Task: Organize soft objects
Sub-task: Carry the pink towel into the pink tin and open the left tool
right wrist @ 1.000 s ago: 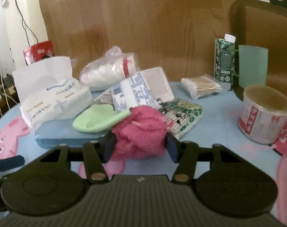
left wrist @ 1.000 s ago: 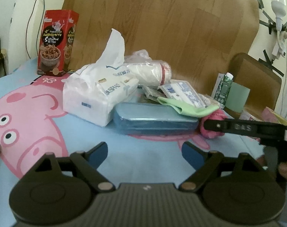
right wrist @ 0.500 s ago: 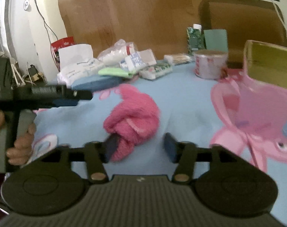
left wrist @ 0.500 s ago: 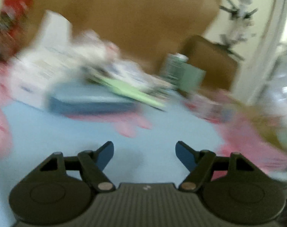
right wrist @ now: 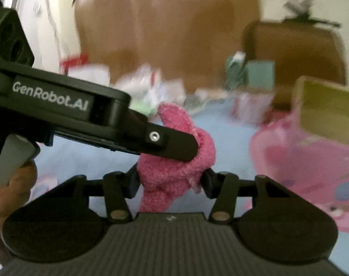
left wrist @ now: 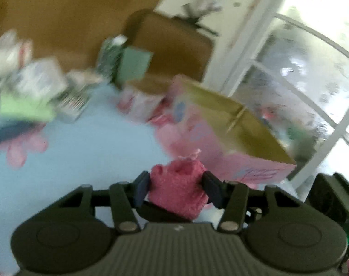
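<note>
A fluffy pink cloth bundle (left wrist: 177, 187) sits between the fingers of my left gripper (left wrist: 177, 188), which is closed on its sides. In the right wrist view the same pink bundle (right wrist: 174, 174) is also gripped by my right gripper (right wrist: 169, 181), held above the blue tablecloth. The left gripper (right wrist: 192, 146) reaches in from the left and touches the bundle's upper part. A pink cardboard box (left wrist: 222, 135) with an open top stands just beyond to the right; it also shows in the right wrist view (right wrist: 312, 124).
A blurred pile lies at the back: a light green cloth (left wrist: 24, 108), a tissue pack, packets, a green carton (left wrist: 110, 55) and a green cup (left wrist: 134, 66). A round tin (left wrist: 139, 102) stands near the box. A window is at the right.
My right gripper lifted the pink bundle off the pile and carried it toward the pink box. My left gripper swung right and closed on the same bundle.
</note>
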### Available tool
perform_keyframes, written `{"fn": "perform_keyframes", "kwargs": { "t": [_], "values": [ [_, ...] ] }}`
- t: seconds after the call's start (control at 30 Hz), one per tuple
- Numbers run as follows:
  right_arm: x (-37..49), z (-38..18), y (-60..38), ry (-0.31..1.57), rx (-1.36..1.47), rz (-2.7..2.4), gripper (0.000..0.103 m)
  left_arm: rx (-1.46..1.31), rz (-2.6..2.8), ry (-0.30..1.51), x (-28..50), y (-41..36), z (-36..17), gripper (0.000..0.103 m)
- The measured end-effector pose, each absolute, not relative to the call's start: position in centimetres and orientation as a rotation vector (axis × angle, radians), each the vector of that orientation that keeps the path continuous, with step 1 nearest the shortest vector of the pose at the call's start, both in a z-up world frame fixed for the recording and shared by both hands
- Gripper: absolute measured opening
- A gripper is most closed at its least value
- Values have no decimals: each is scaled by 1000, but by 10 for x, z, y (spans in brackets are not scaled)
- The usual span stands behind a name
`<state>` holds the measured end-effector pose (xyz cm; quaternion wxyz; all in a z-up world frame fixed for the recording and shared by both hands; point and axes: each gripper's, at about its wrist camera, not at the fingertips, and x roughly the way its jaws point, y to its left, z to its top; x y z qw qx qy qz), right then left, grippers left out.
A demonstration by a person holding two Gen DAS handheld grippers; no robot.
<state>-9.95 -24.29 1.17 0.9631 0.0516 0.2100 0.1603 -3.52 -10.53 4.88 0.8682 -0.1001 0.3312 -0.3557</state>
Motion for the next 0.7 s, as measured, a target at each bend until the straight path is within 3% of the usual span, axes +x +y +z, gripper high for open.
{"fn": "perform_keyframes", "kwargs": {
  "t": [0.13,0.33,0.43,0.5,0.53,0.7],
  "values": [
    [-116,27,-269,281,87,185,55,-160,-819,630,-31,-151,72,51],
    [-113,32,-324,262,134,-5,56,-119,-876,614,-17,-225,74,54],
    [-100,30,-346,280,158,-97,63,-99,-872,612,-13,-246,72,62],
    [-96,27,-355,289,190,-137,85,-101,-859,613,-12,-248,70,64],
    [-98,27,-359,278,207,-164,89,-105,-855,612,-13,-244,68,64],
    [-104,27,-363,223,203,-204,93,-154,-781,577,-16,-190,66,71]
  ]
}}
